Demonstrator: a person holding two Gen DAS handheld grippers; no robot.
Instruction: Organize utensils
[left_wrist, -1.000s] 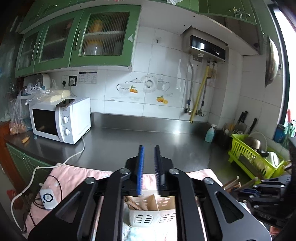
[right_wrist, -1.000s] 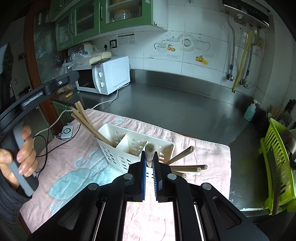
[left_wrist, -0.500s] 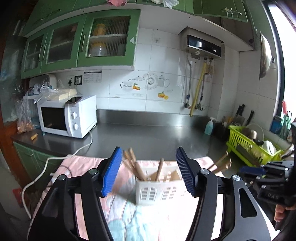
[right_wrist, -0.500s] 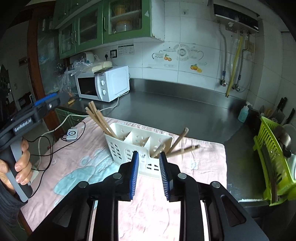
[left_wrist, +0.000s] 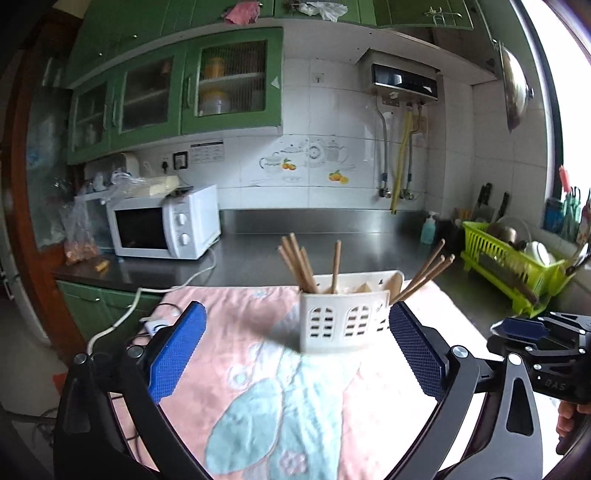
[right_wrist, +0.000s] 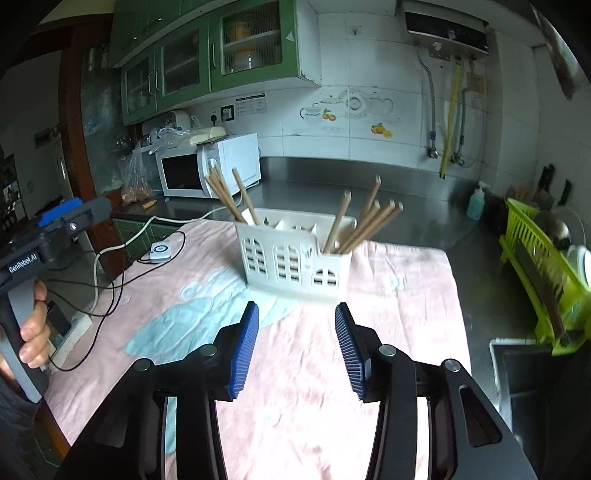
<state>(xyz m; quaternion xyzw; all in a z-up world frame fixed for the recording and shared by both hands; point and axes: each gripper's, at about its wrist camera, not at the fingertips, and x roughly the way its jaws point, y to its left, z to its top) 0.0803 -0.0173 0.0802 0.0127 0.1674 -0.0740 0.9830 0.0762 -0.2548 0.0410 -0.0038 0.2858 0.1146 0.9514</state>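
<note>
A white slotted utensil holder (left_wrist: 343, 317) (right_wrist: 295, 254) stands upright on a pink towel (left_wrist: 258, 369) (right_wrist: 314, 369). Several wooden chopsticks (left_wrist: 299, 262) (right_wrist: 225, 195) lean out of its left compartment, and more chopsticks (left_wrist: 424, 269) (right_wrist: 369, 221) fan out of the right one. My left gripper (left_wrist: 293, 338) is pulled back from the holder, its jaws still opening and spread wide, nothing between them. My right gripper (right_wrist: 295, 330) also sits short of the holder, jaws opening, nothing held. A hand (right_wrist: 33, 332) holds the left gripper's handle.
A white microwave (left_wrist: 162, 225) (right_wrist: 207, 166) stands at the back left of the steel counter (left_wrist: 332, 243), its cable trailing over the towel's edge. A green dish rack (left_wrist: 513, 266) (right_wrist: 543, 258) sits at the right, with a soap bottle (left_wrist: 428, 229) behind it.
Both grippers have gone from shut to open and drawn back from the holder. The wooden stick seen between the right jaws a second ago now stands in the holder.
</note>
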